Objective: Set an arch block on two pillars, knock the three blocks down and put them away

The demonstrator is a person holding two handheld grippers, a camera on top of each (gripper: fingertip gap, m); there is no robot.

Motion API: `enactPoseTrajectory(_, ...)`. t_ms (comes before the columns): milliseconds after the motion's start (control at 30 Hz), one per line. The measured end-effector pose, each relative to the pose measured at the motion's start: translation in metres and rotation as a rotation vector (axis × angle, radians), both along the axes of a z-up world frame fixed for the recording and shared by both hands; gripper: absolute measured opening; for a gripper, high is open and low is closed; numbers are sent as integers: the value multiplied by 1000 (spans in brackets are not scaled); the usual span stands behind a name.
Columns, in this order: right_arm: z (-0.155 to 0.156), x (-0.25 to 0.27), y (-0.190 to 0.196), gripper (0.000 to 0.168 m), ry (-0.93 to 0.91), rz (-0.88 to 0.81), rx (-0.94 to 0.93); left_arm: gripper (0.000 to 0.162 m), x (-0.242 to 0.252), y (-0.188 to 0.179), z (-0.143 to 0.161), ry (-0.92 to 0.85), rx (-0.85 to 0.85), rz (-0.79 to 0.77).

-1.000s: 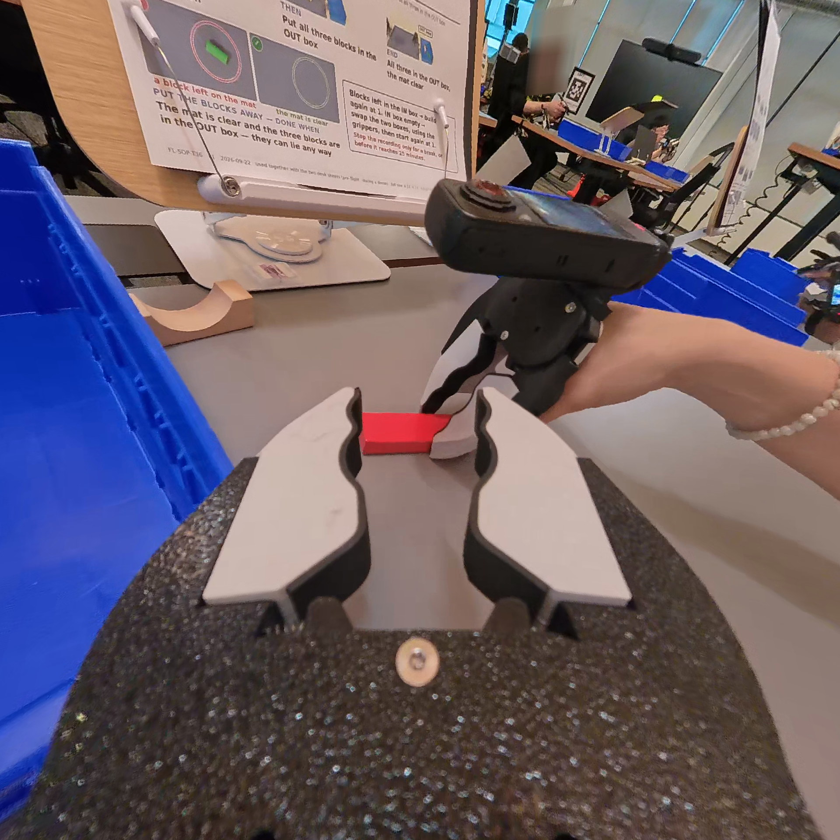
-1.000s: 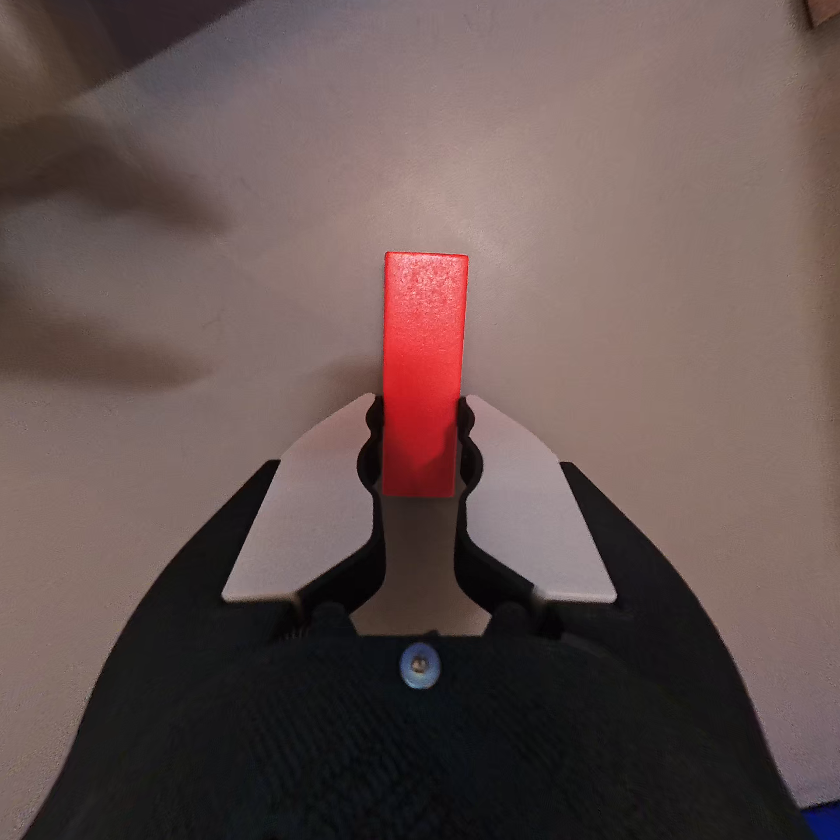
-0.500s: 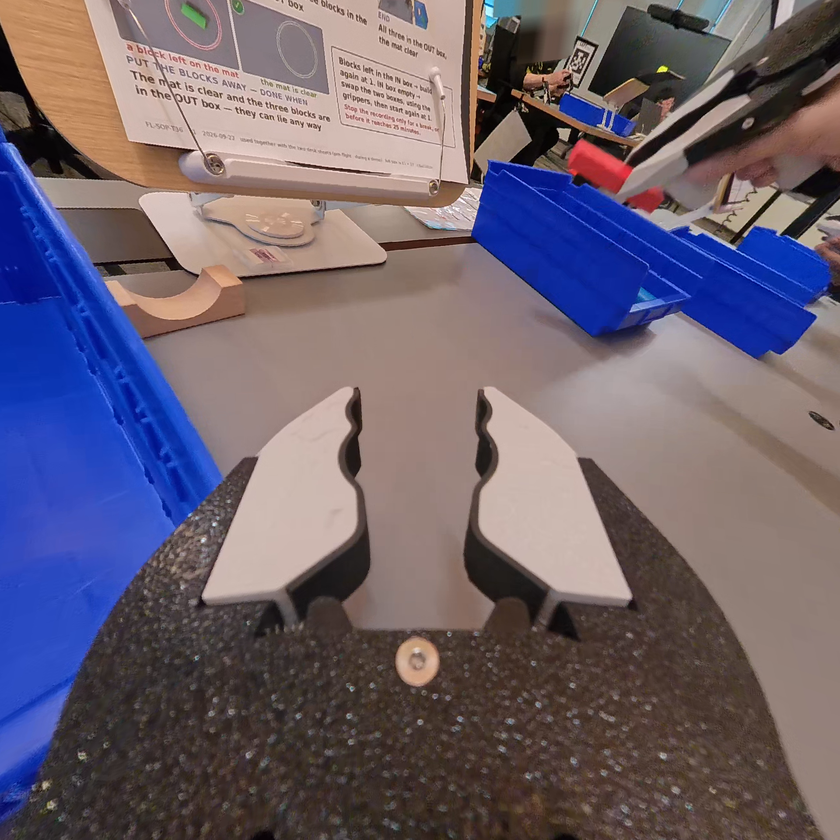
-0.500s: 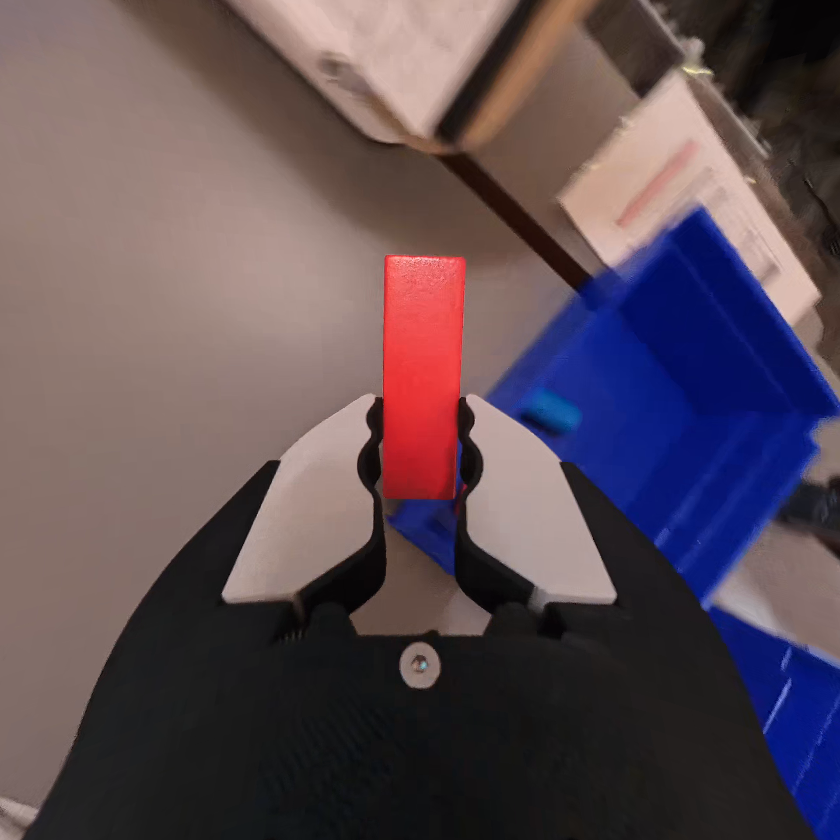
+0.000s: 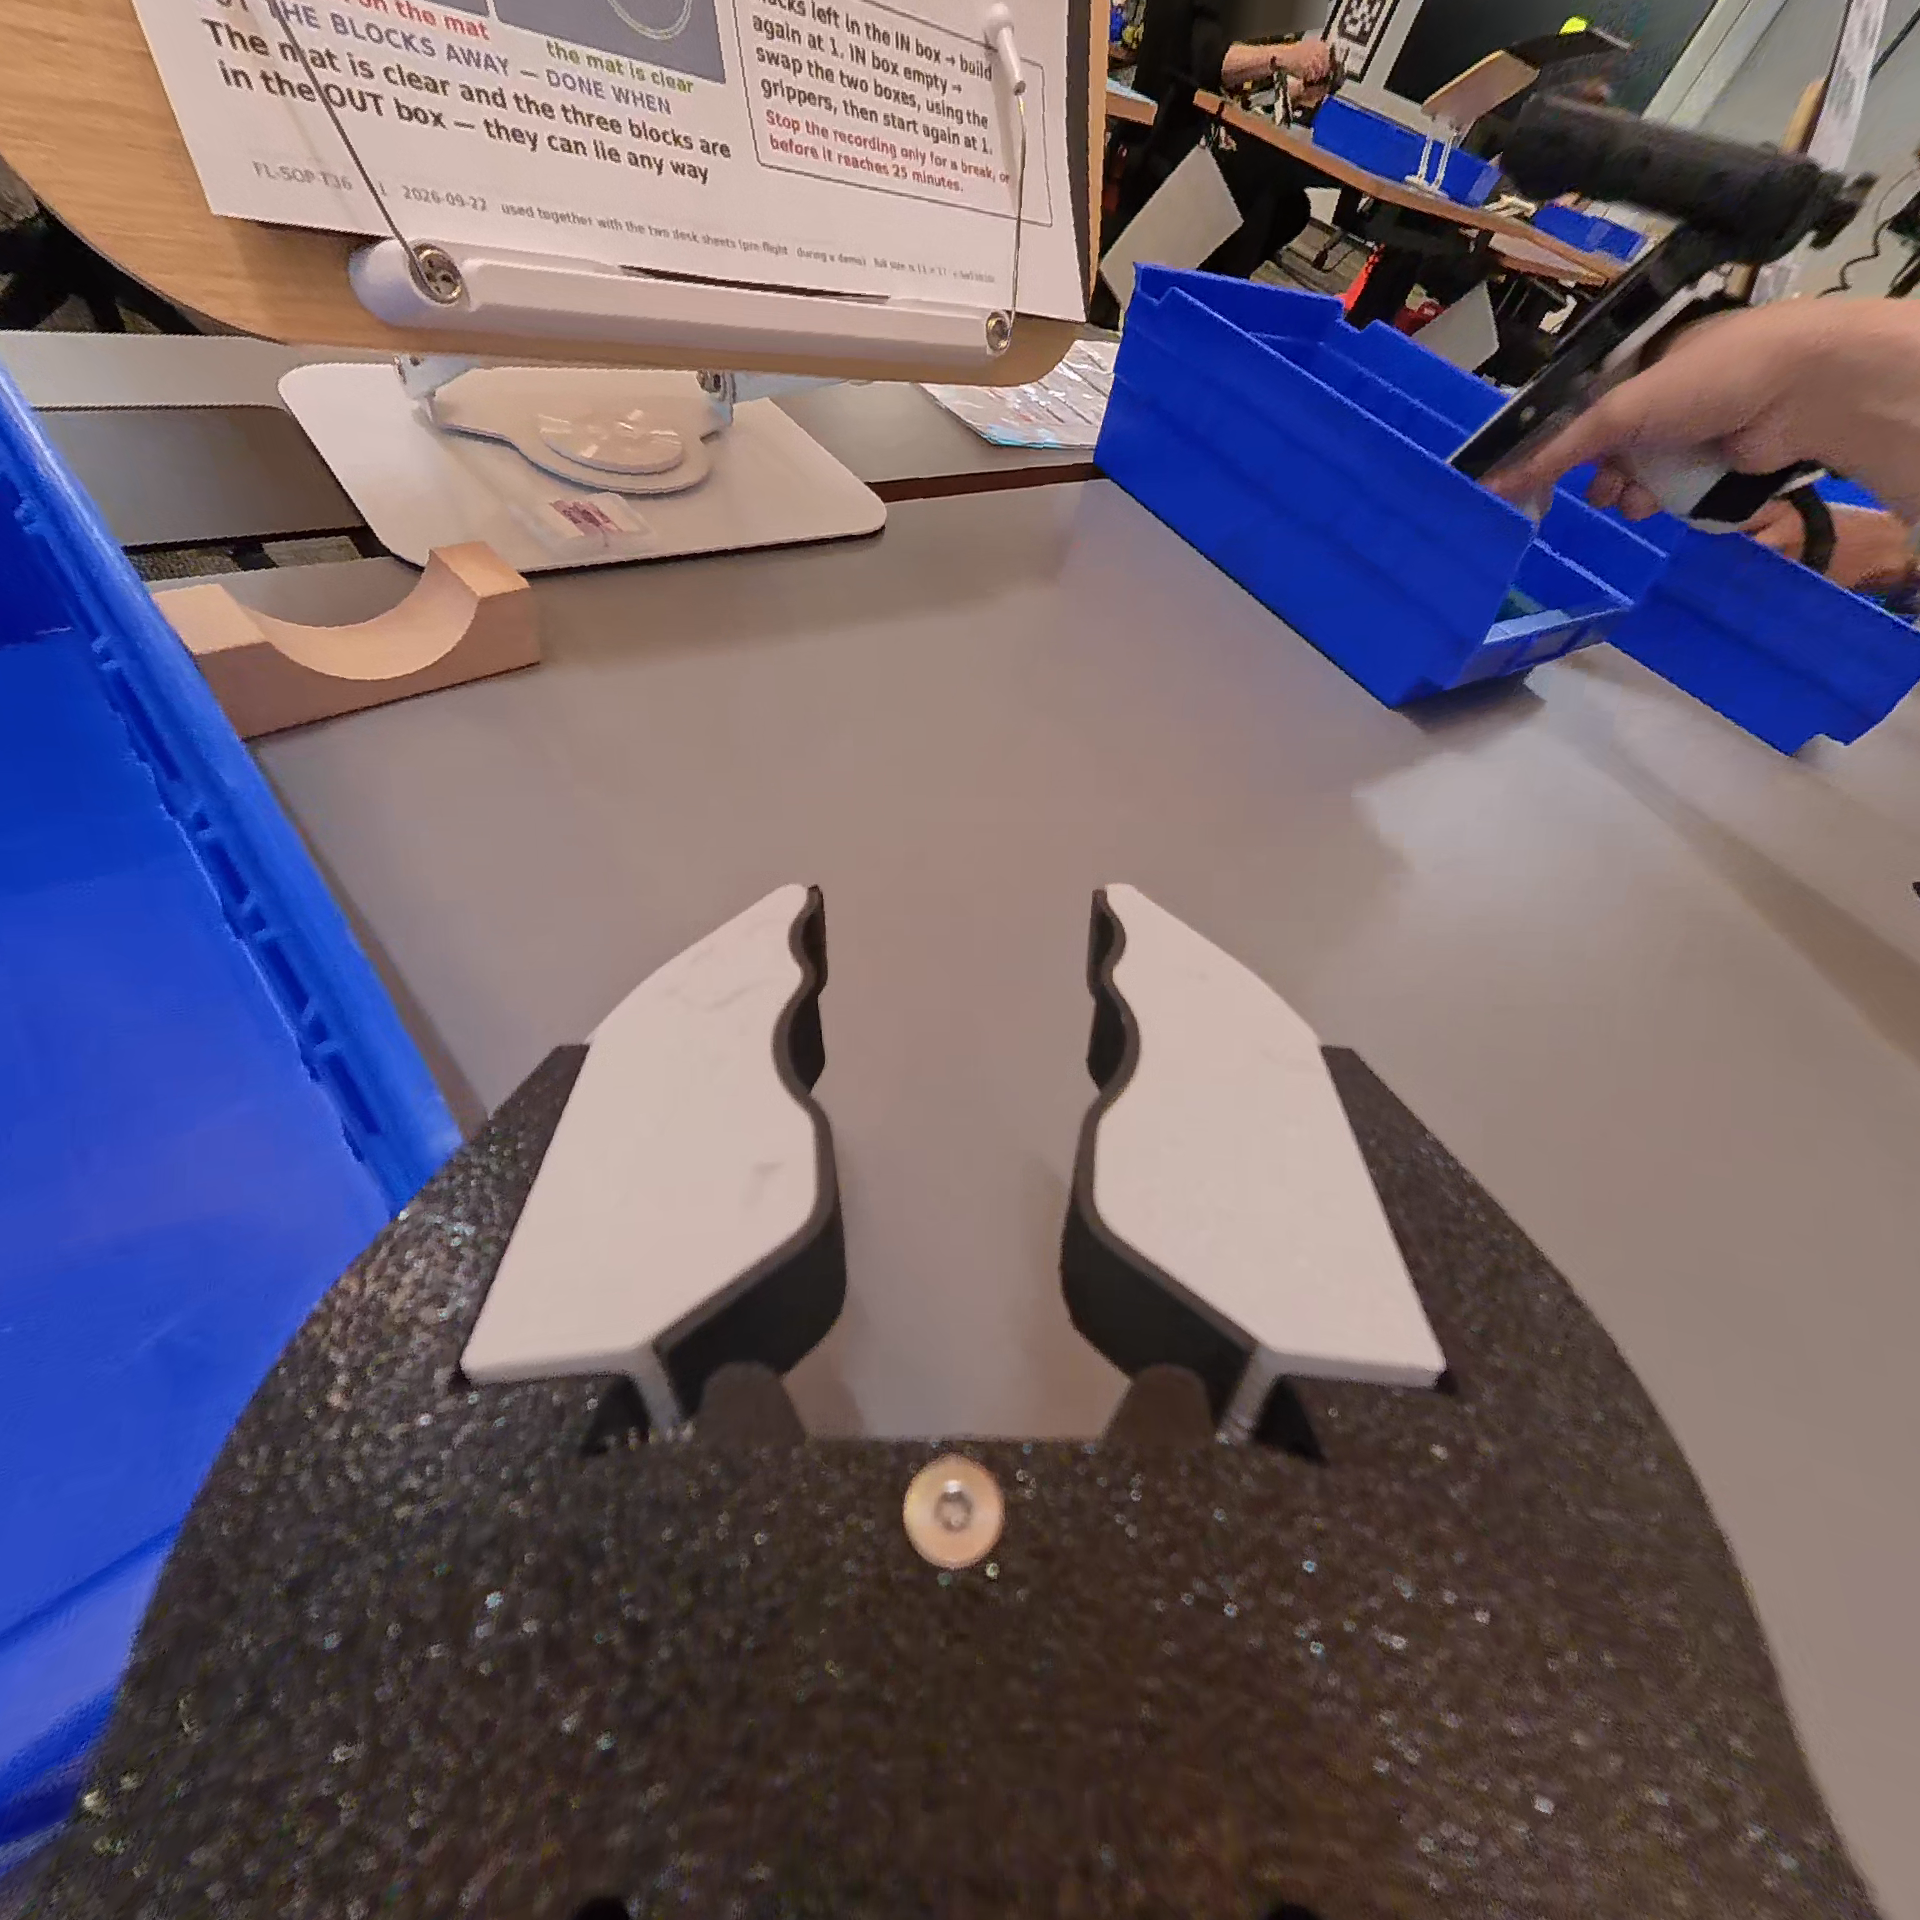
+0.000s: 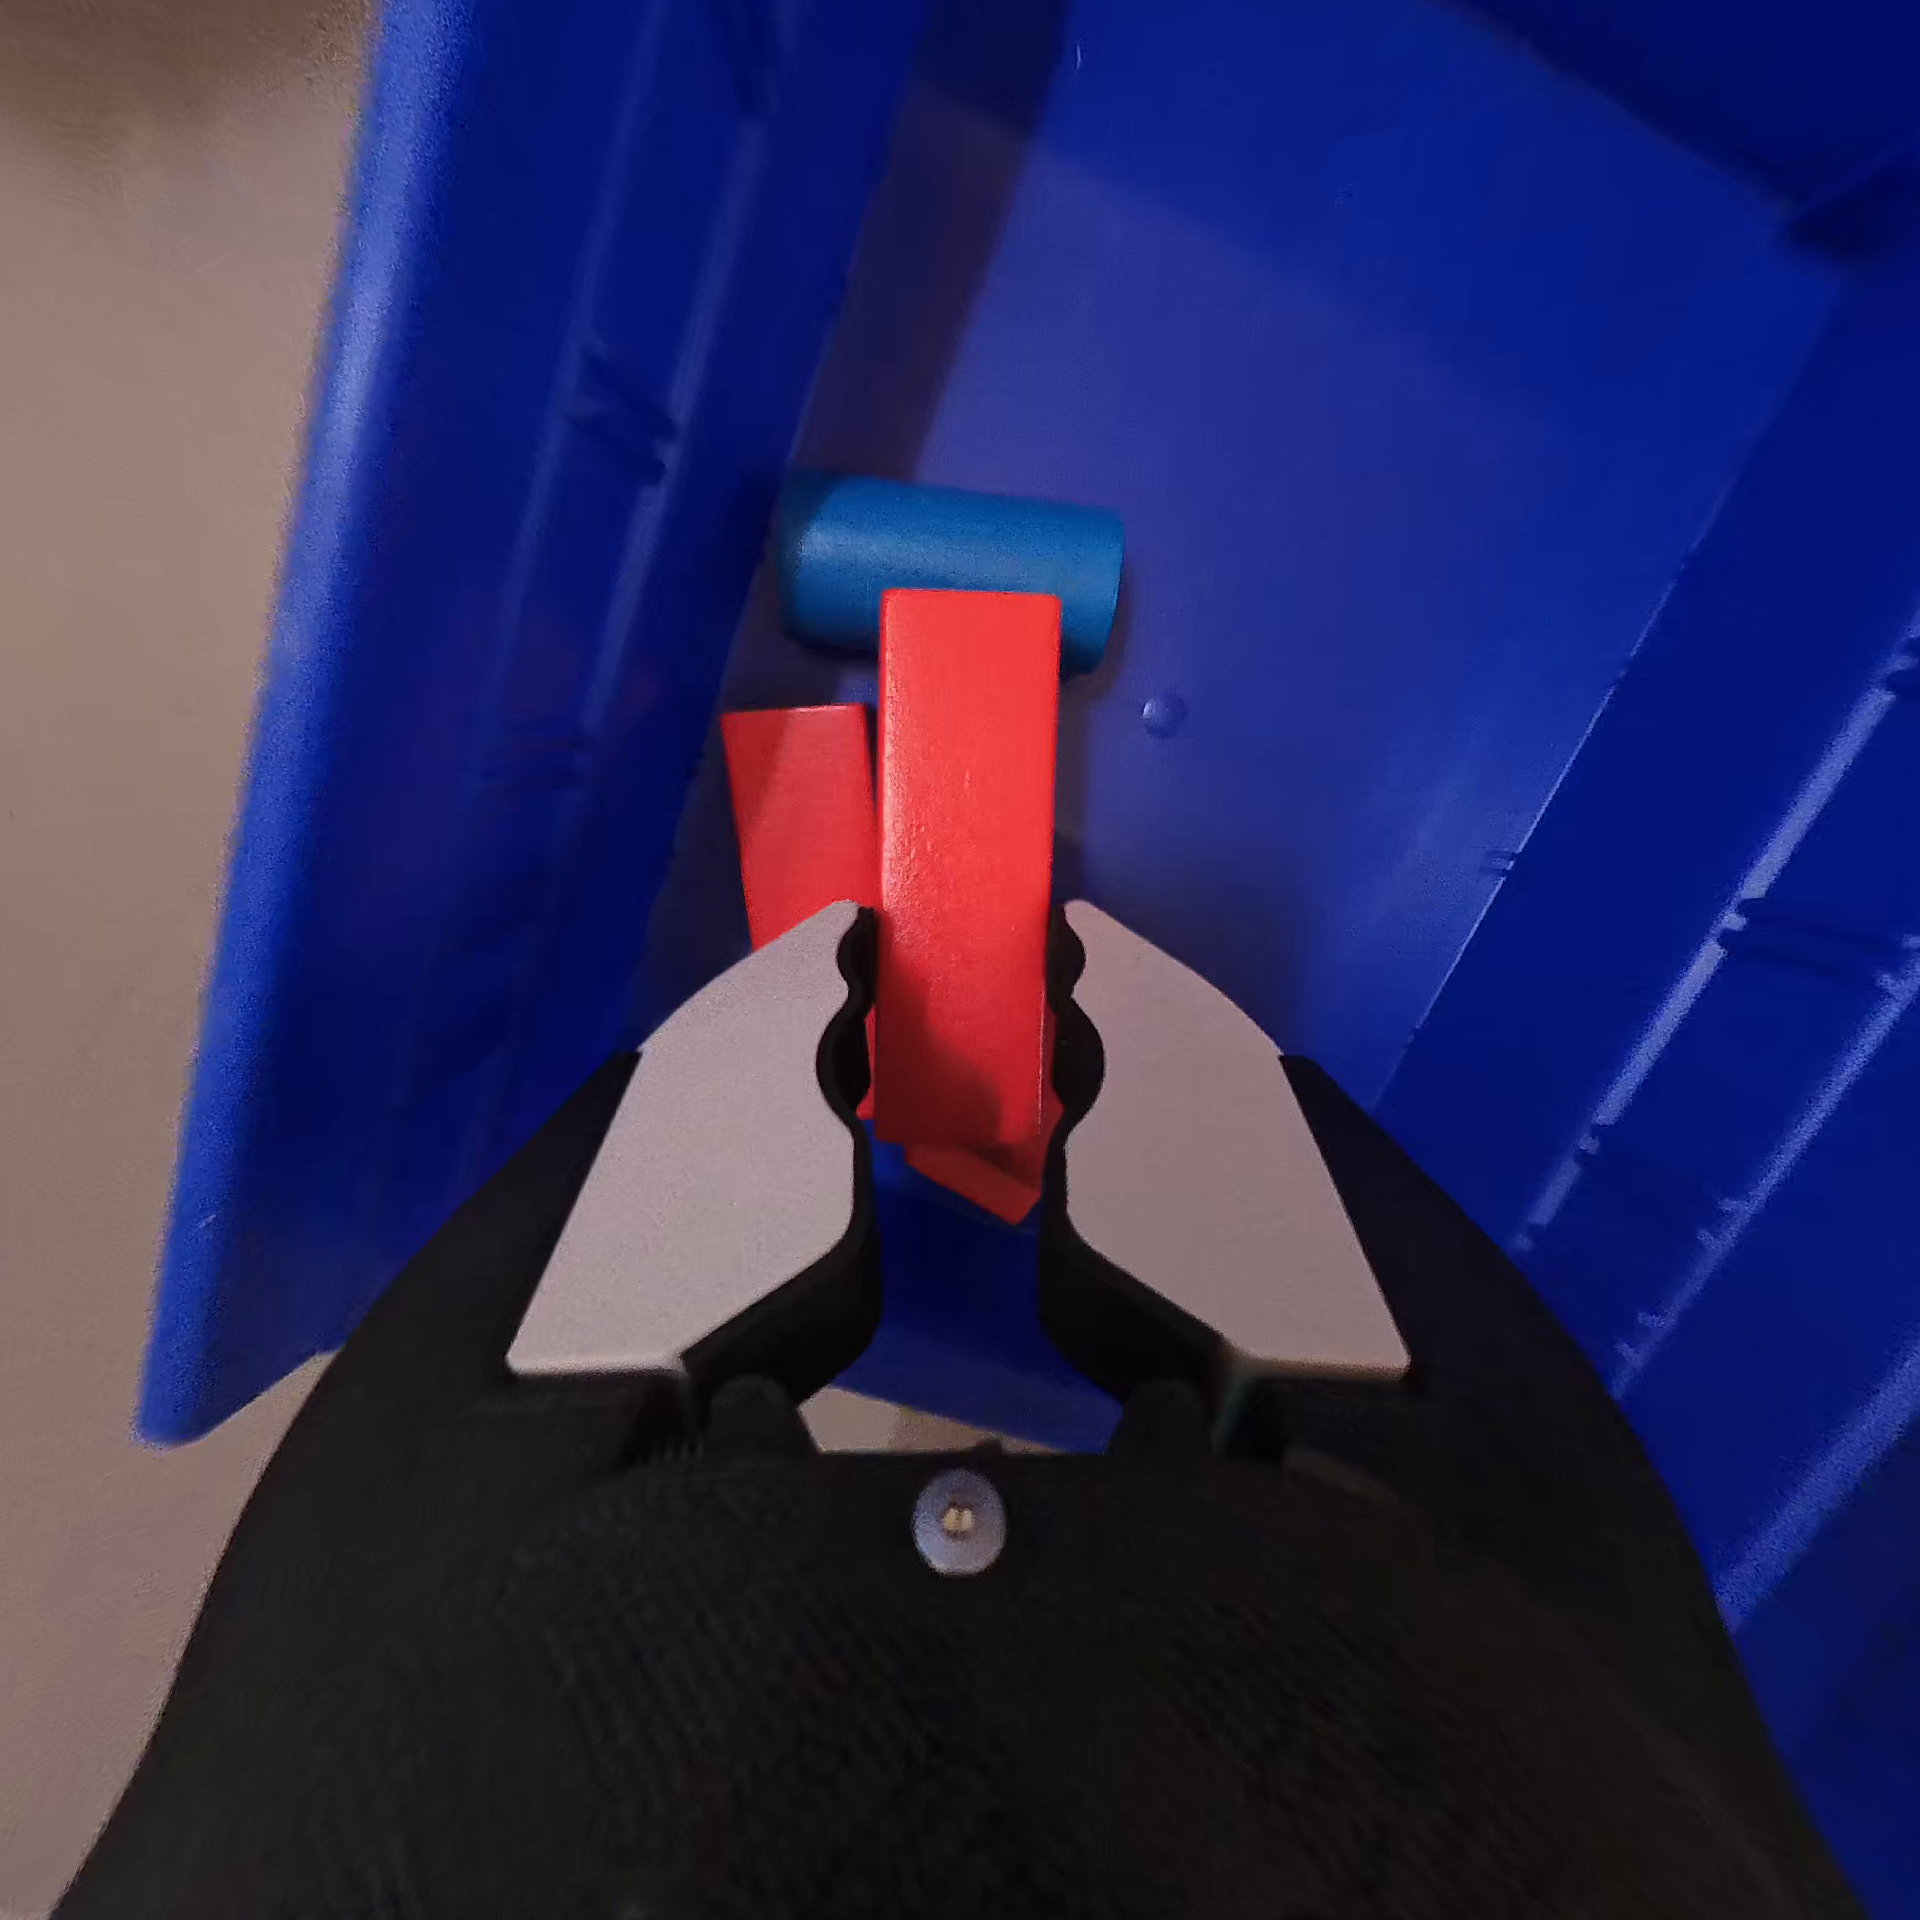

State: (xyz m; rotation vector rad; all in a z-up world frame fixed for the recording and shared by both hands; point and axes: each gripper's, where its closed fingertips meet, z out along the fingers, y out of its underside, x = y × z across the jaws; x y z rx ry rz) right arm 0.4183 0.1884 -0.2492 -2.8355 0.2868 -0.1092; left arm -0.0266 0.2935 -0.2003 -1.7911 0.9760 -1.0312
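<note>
Red block (image 6: pixel 964 852) — a long flat bar — sits clamped between the jaws of the right gripper (image 6: pixel 961 914), which are closed onto its near end while the rest sticks out forward over a blue bin (image 6: pixel 1403 436).

Going left to right in the left wrist view: a large blue crate (image 5: pixel 156 1039) fills the left edge, its ribbed wall just beside the left gripper (image 5: pixel 956 904). Behind it a wooden block with a curved cut-out (image 5: pixel 353 634) lies on the grey table (image 5: pixel 1039 727), near the white base of a stand (image 5: pixel 582 468) that carries a printed sheet (image 5: pixel 623 125). The left gripper hangs low over bare table, jaws parted wide with nothing between them. Farther right stand blue bins (image 5: pixel 1320 499), and a hand (image 5: pixel 1714 416) holds the right gripper above them, blurred.

In the right wrist view, on the bin floor, a second red piece (image 6: pixel 800 810) lies just left of and beneath the held block — whether they touch I cannot tell. A blue cylinder (image 6: pixel 935 566) rests on its side beyond the block's tip.
</note>
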Motion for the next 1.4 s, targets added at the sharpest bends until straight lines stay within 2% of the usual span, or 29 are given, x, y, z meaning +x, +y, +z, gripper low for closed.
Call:
enactPoseTrajectory(233, -27, 7, -6, 33, 17, -10, -39, 48, 1, -1, -2, 16, 2, -6)
enactPoseTrajectory(400, -29, 9, -7, 33, 5, 7, -11, 49, 4, -5, -5, 43, 16, -19)
enactPoseTrajectory(567, -12, 14, -12, 74, -101, 55, 29, 55, 4, -4, -12, 106, 57, -4)
enactPoseTrajectory(667, 14, 1, -14, 85, -120, 109, 156, 68, 9, -12, -15, 208, 80, -4)
enactPoseTrajectory(767, 38, -25, -25, 91, -109, 217, 265, 78, 22, -17, -7, 400, 270, -114)
enactPoseTrajectory(867, 54, -56, -37, 92, -91, 327, 367, 78, 32, 12, 8, 671, 631, -279)
enactPoseTrajectory(933, 60, -74, -45, 91, -70, 377, 417, 79, 43, 32, 9, 795, 756, -436)
enactPoseTrajectory(1000, 64, -90, -49, 90, -47, 408, 475, 78, 51, 52, -1, 890, 713, -546)
enactPoseTrajectory(1133, 61, -114, -58, 87, 7, 456, 532, 70, 62, 75, -30, 955, 571, -706)
enactPoseTrajectory(1267, 50, -123, -69, 86, 36, 491, 534, 48, 64, 104, -52, 965, 653, -729)
enactPoseTrajectory(1400, 43, -123, -73, 86, 61, 497, 536, 48, 69, 121, -47, 925, 706, -688)
